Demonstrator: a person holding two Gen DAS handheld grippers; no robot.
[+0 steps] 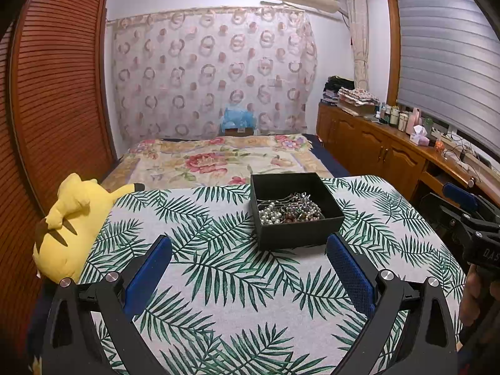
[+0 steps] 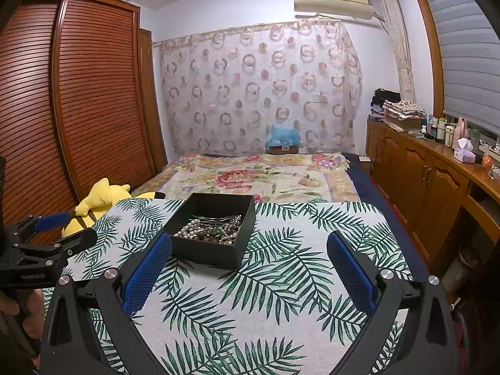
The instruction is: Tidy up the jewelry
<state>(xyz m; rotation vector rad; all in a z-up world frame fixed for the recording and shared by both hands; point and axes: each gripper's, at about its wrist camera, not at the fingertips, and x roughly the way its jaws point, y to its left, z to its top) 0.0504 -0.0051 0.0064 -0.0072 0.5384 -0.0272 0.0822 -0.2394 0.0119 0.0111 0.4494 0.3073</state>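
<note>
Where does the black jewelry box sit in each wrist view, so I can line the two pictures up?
Left wrist: black jewelry box right of centre, just ahead of the left claw.
Right wrist: the box left of centre, by the left finger of the right claw.
Shared landmark: yellow plush toy at the leaf-print cloth's left edge.

A square black box (image 1: 297, 218) sits lidless and upright just ahead of the left tool (image 1: 249, 250). Heaped toward its near side is tangled jewelry (image 1: 289, 211): white pearls, brown beads, silver chains, one green stone.
</note>
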